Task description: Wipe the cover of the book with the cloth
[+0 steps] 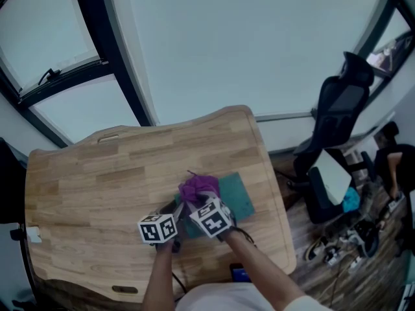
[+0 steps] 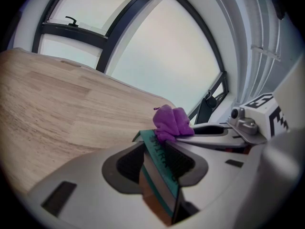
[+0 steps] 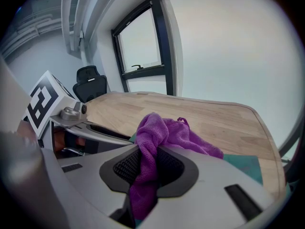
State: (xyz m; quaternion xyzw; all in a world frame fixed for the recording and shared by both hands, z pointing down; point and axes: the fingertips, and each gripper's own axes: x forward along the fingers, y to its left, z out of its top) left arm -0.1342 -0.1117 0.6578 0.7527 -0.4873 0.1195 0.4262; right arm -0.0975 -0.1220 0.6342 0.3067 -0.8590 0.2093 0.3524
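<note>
A teal book (image 1: 238,196) lies on the wooden table (image 1: 97,186) near its right side. My left gripper (image 1: 176,220) is shut on the book's near left edge; in the left gripper view the book's spine (image 2: 159,163) stands clamped between the two pads. My right gripper (image 1: 196,206) is shut on a purple cloth (image 1: 198,188), whose bunched end rests on the book's cover. In the right gripper view the cloth (image 3: 157,142) runs down between the pads and spreads over the teal cover (image 3: 245,167). The two grippers stand close side by side.
The table's right edge (image 1: 275,193) runs just beyond the book. Past it, on the floor, stand a black office chair (image 1: 334,118) and scattered items (image 1: 350,238). Large windows (image 1: 214,44) rise behind the table. A dark phone (image 1: 240,275) lies near the table's front edge.
</note>
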